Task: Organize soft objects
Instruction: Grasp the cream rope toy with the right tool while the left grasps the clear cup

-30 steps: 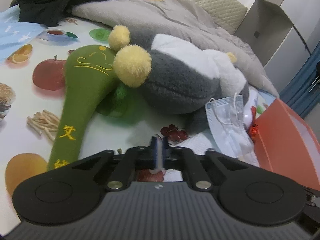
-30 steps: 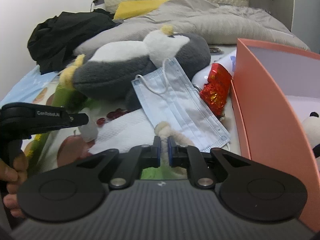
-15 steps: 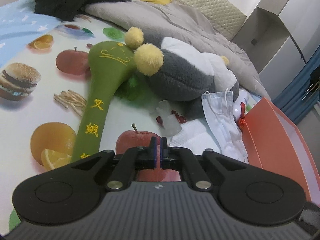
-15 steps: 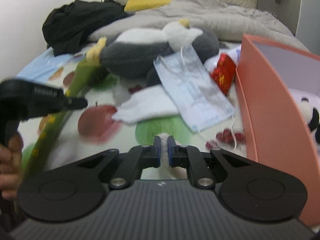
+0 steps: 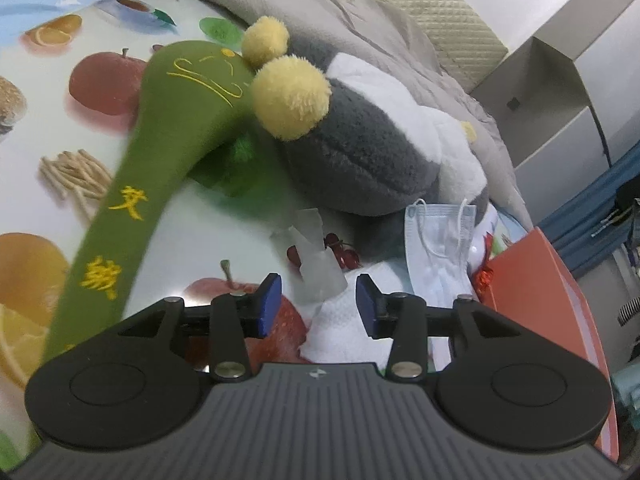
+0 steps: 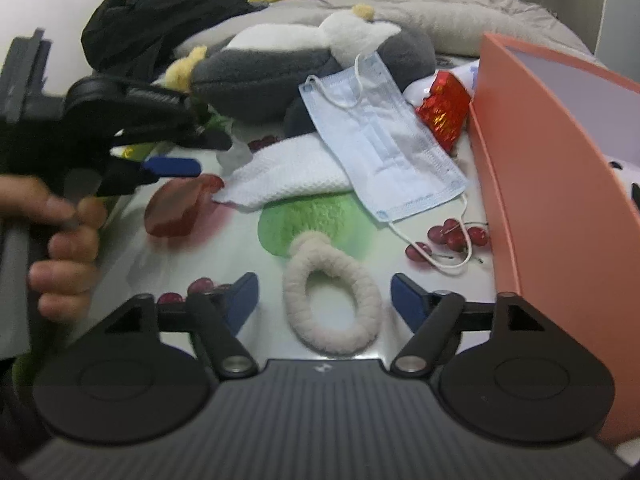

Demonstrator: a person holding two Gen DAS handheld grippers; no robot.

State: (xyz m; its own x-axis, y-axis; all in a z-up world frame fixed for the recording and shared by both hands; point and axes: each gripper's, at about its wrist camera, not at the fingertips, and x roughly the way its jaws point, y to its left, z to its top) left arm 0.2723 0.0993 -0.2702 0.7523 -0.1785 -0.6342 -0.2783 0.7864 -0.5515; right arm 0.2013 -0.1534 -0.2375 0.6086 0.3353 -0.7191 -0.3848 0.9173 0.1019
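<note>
A bed covered in a fruit-printed sheet (image 6: pixel 224 248) is carrying everything: a cream fabric ring (image 6: pixel 332 304) is lying nearest, a white cloth (image 6: pixel 288 176) and blue face mask (image 6: pixel 384 136) beyond, a grey-and-white plush (image 5: pixel 372 148) farther back, an orange box (image 6: pixel 560 184) sitting right.

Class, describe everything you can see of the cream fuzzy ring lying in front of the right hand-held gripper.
The cream ring is a closed oval loop of fuzzy, towel-like fabric with a small knob at its far end. It lies flat on the fruit-printed sheet, the knob over a printed green patch. It sits between the open blue fingers of the right hand-held gripper, which do not touch it. Only the sheet appears to touch it.
</note>
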